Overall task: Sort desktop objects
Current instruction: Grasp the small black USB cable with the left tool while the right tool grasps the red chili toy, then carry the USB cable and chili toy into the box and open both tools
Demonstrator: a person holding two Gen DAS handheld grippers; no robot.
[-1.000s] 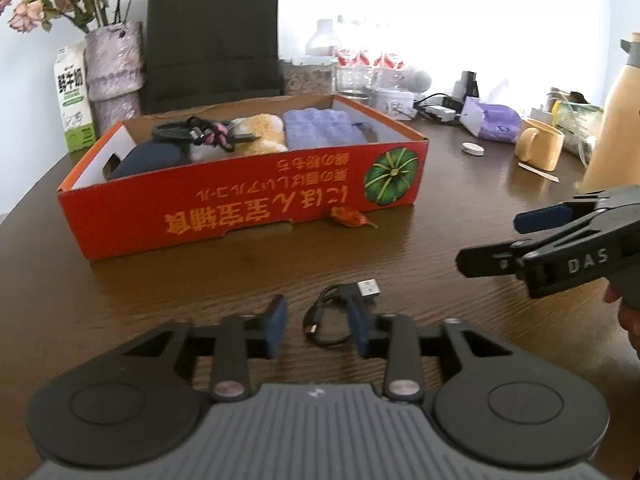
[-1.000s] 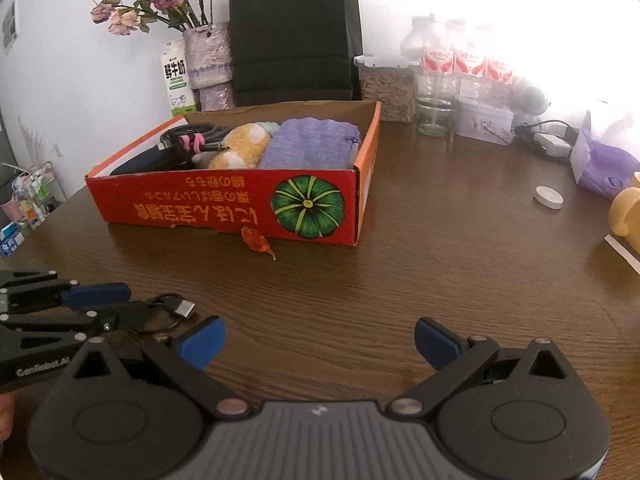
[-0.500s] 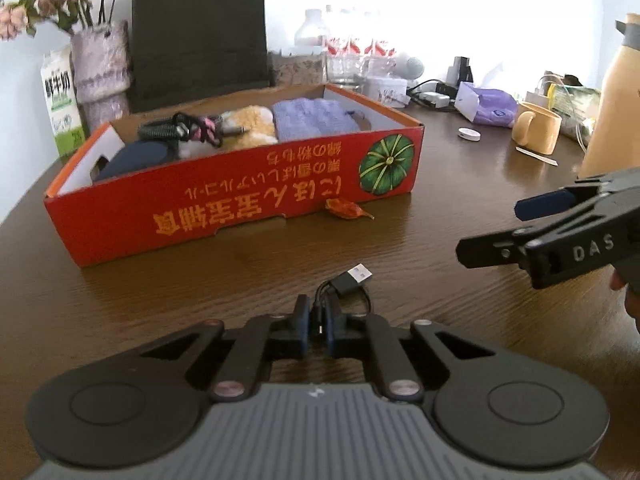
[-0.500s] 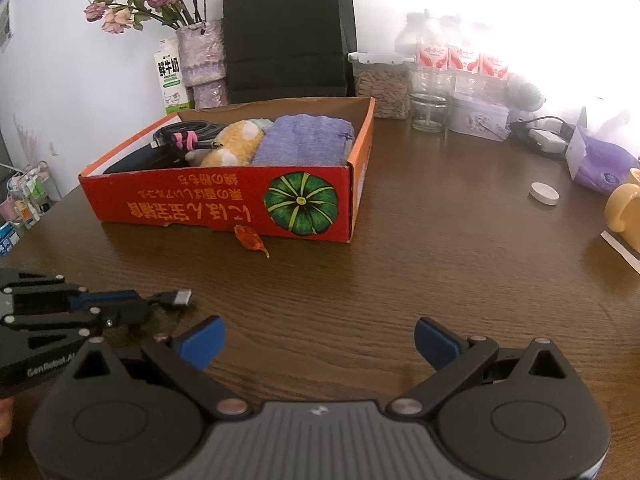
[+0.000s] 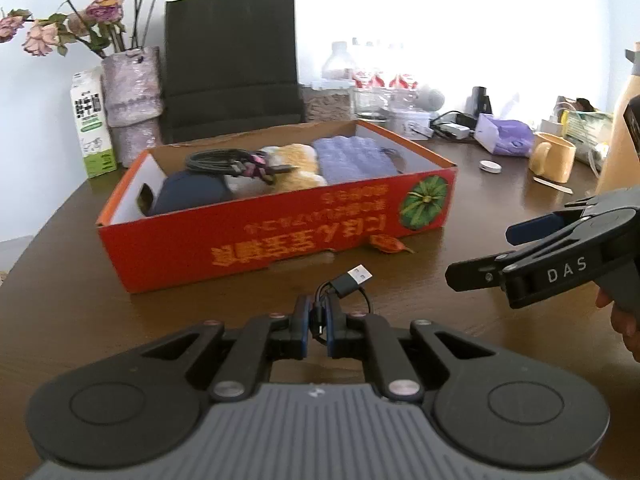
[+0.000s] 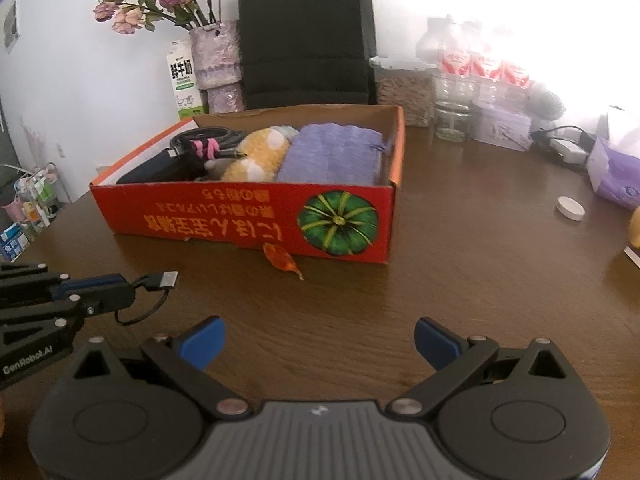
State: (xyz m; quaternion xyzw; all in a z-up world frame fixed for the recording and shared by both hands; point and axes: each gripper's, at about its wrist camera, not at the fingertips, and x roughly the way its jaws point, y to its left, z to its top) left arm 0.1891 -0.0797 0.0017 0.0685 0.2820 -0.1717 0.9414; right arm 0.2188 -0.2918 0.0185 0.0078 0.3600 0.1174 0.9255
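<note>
Left gripper: I have it clamped on a short black cable; its pads are pinched on the bundled loops and the silver plug sticks out ahead toward the box. In the right wrist view the cable hangs clear of the worktop.
Right gripper: its jaws stand wide apart with nothing between the blue pads; only bare worktop shows under them. In the left wrist view it sits off to the right, side-on, with a bit of the person's hand behind it.
Box: red cardboard, open top, straight ahead of both grippers on the brown worktop.
In the box: a dark pouch at the left end, a coiled cable with a pink tie over it, a plush toy in the middle, a purple cloth at the right end.
In the way: a small orange wrapper lies on the worktop touching the front wall of the box, between the held cable and the box.
Behind the box: a black paper bag, a vase of dried flowers, a milk carton, jars and bottles.
Far right: a purple tissue pack, a yellow mug, a white round cap, all well apart from the box.
</note>
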